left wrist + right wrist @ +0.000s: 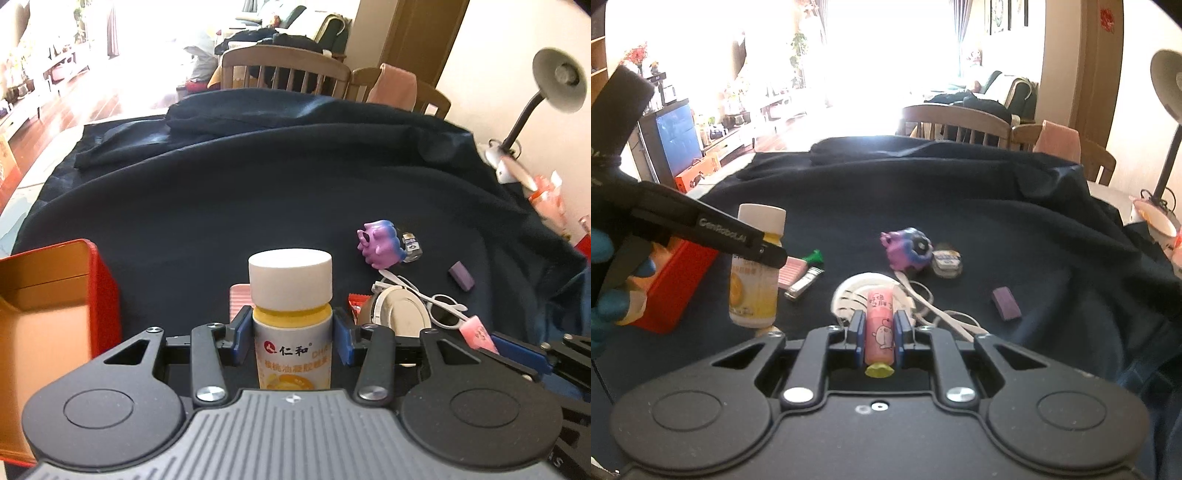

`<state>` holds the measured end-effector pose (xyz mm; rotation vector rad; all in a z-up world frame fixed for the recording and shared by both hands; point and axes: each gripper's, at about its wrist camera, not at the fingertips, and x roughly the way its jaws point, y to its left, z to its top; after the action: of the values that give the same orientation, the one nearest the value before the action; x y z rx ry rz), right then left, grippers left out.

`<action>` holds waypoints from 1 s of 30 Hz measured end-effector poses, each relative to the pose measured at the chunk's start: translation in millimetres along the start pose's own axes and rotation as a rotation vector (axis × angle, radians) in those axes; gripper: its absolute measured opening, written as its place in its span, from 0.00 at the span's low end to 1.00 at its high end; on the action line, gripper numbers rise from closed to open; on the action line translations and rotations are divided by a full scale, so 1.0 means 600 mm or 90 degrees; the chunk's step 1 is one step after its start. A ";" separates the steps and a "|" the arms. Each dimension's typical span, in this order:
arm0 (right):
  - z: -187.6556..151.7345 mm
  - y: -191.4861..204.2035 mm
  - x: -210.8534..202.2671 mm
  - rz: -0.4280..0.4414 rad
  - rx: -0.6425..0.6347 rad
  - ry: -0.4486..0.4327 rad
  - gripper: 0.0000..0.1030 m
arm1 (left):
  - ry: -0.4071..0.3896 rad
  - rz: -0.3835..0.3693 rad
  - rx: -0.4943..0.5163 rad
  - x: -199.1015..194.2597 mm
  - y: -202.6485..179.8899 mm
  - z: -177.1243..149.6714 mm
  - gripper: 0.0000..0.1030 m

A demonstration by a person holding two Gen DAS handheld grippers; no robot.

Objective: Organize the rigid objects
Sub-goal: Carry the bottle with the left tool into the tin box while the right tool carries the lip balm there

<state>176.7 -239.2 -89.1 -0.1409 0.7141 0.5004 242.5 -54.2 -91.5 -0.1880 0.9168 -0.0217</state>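
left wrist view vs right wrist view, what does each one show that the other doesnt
Only the left wrist view shows inside the open red box and an orange-red packet by the round white thing.

Only the right wrist view shows the green-tipped item, the silver clip, and the person's blue-gloved hand.

Both show the white-capped bottle in the left gripper, the pink tube in the right gripper, the purple toy, purple block and white sunglasses.

Toy figure (907, 248) behind sunglasses (934, 306), box (670, 291) far left
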 end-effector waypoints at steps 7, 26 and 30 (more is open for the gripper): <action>0.026 0.075 -0.019 0.010 -0.017 -0.025 0.15 | -0.020 -0.027 -0.006 -0.070 0.056 -0.001 0.43; 0.099 0.302 0.034 0.102 -0.065 -0.047 0.15 | -0.045 0.018 -0.029 -0.184 0.270 0.004 0.43; 0.103 0.342 0.064 0.118 -0.080 -0.032 0.15 | -0.023 0.029 -0.034 -0.181 0.317 -0.001 0.43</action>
<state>138.5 -27.2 -58.8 -0.1806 0.6498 0.7246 164.5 143.4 -38.9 -0.2165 0.8852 0.0490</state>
